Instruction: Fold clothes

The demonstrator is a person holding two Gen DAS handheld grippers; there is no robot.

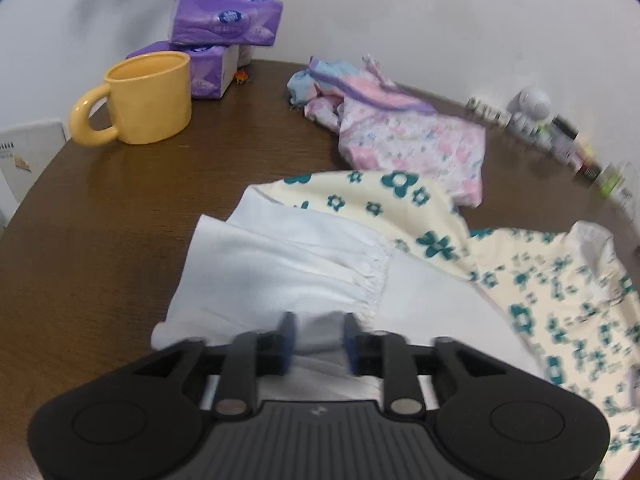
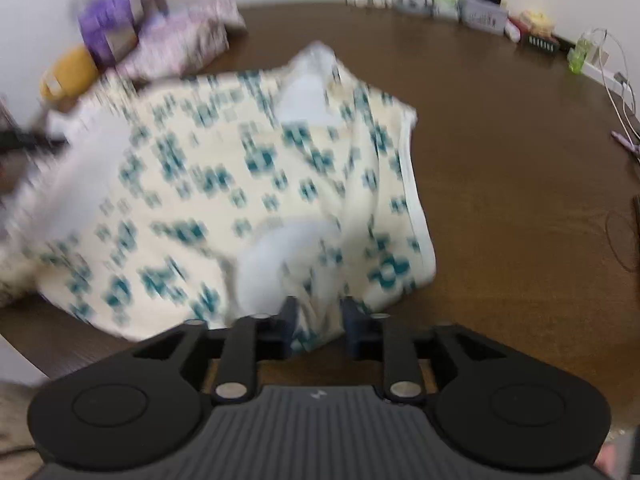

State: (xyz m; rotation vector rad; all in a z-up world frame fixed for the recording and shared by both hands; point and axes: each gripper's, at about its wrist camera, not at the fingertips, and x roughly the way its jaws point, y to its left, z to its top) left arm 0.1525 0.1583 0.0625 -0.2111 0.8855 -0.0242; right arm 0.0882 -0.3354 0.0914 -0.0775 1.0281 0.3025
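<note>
A cream garment with teal flowers (image 1: 400,204) and a white ruffled hem (image 1: 280,272) lies on the brown table (image 1: 100,220). My left gripper (image 1: 318,340) is shut on the white hem, cloth bunched between its blue pads. In the right wrist view the same garment (image 2: 224,184) looks blurred; my right gripper (image 2: 318,328) is shut on its near edge, with cloth between the fingers. A pink floral garment (image 1: 400,132) lies crumpled at the back of the table.
A yellow mug (image 1: 140,98) and purple tissue packs (image 1: 224,20) stand at the back left. Small bottles and boxes (image 1: 560,136) line the far right edge by the wall. In the right wrist view, cables (image 2: 616,80) lie at the right.
</note>
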